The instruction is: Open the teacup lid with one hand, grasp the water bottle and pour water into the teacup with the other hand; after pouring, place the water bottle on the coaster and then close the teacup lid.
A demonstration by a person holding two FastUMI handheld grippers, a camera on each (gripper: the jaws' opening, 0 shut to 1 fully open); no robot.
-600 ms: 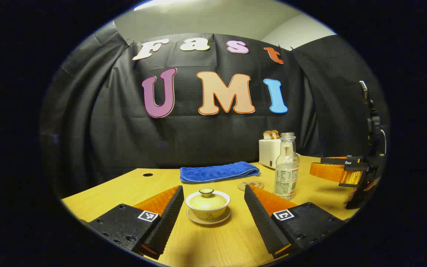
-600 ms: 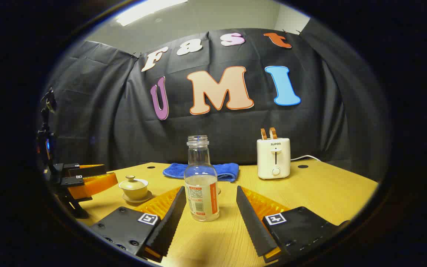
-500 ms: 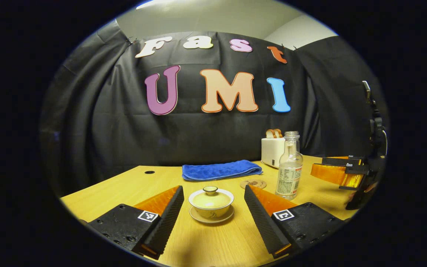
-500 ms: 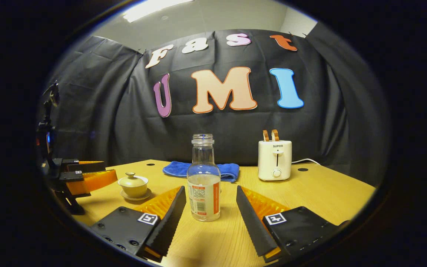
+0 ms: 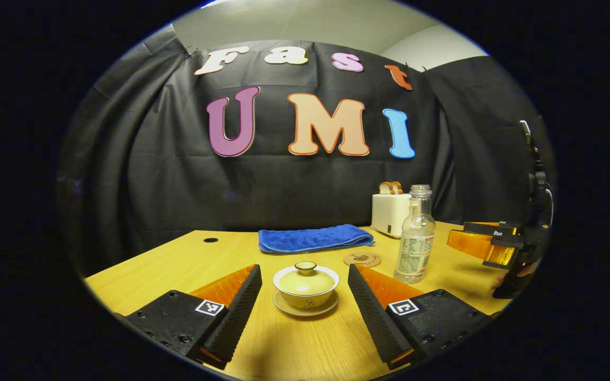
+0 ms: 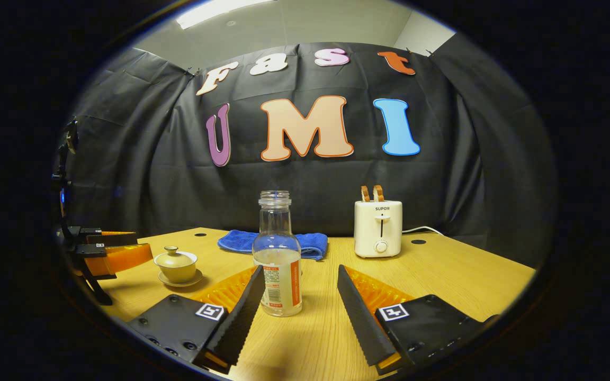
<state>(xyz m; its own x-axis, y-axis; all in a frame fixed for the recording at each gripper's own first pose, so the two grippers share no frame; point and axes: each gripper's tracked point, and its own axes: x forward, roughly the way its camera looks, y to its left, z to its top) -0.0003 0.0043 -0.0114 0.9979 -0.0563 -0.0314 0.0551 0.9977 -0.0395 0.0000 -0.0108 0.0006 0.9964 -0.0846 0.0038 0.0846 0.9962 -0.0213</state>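
Note:
A yellow lidded teacup [image 5: 305,284] on its saucer stands on the wooden table just ahead of my left gripper [image 5: 305,309], which is open with its fingers spread to either side. The lid is on the cup. A clear uncapped water bottle [image 6: 278,264] with some water stands upright just ahead of my open right gripper [image 6: 297,312], slightly left of its centre line. In the left gripper view the bottle [image 5: 415,236] is to the right, with a round coaster [image 5: 362,260] beside it and the right gripper [image 5: 487,246] farther right. The right gripper view shows the teacup [image 6: 176,264] and left gripper [image 6: 106,248] at left.
A folded blue towel [image 5: 314,238] lies at the back of the table [image 5: 178,264]. A white toaster [image 6: 378,227] with two slices in it stands at the back right, its cord trailing behind. Two small holes mark the tabletop near the rear edge.
Both views have shifted slightly. The teacup sits a little nearer between my left fingers, and the bottle has drifted left in the right gripper view. Nothing was taken hold of.

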